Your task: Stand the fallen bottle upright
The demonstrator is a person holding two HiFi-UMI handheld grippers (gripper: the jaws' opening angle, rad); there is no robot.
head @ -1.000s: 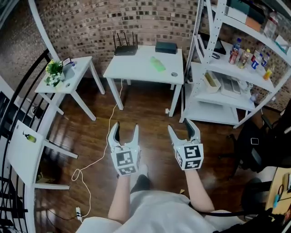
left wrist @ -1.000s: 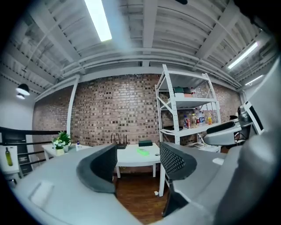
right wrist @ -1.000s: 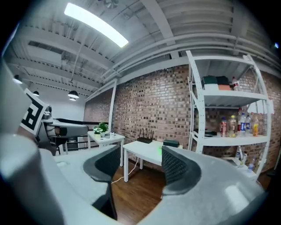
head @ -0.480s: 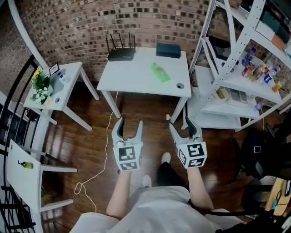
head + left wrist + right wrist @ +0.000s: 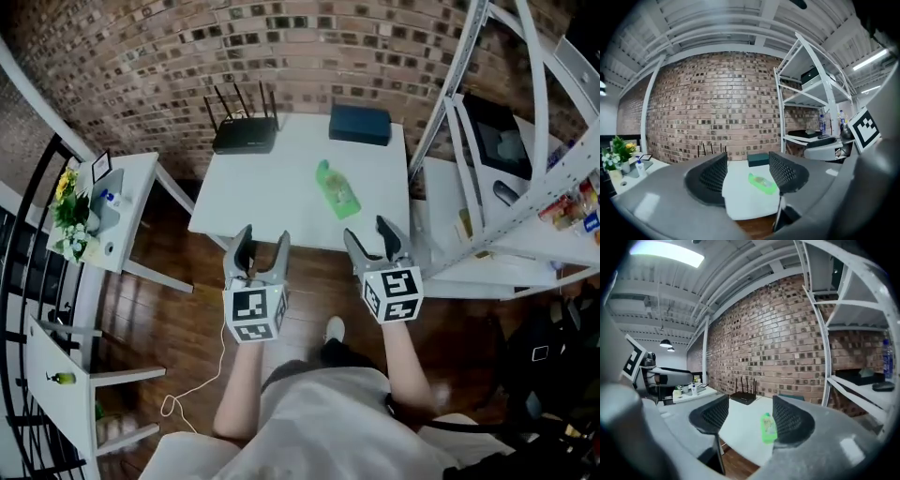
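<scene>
White rectangular table (image 5: 253, 197) ahead of left gripper (image 5: 261, 239) and right gripper (image 5: 368, 232), green plastic bottle (image 5: 337, 189) lying beyond the right, black antennaed router (image 5: 246, 134) and dark flat box (image 5: 360, 124) farther back.

place: office-like workroom | evidence: brick wall (image 5: 309, 47); white table (image 5: 272, 187); metal shelving (image 5: 447, 89); router (image 5: 246, 139)

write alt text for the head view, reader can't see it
A green bottle lies on its side on a white table, black router and dark box behind it. The left gripper and right gripper, jaws apart and empty, point toward it.
</scene>
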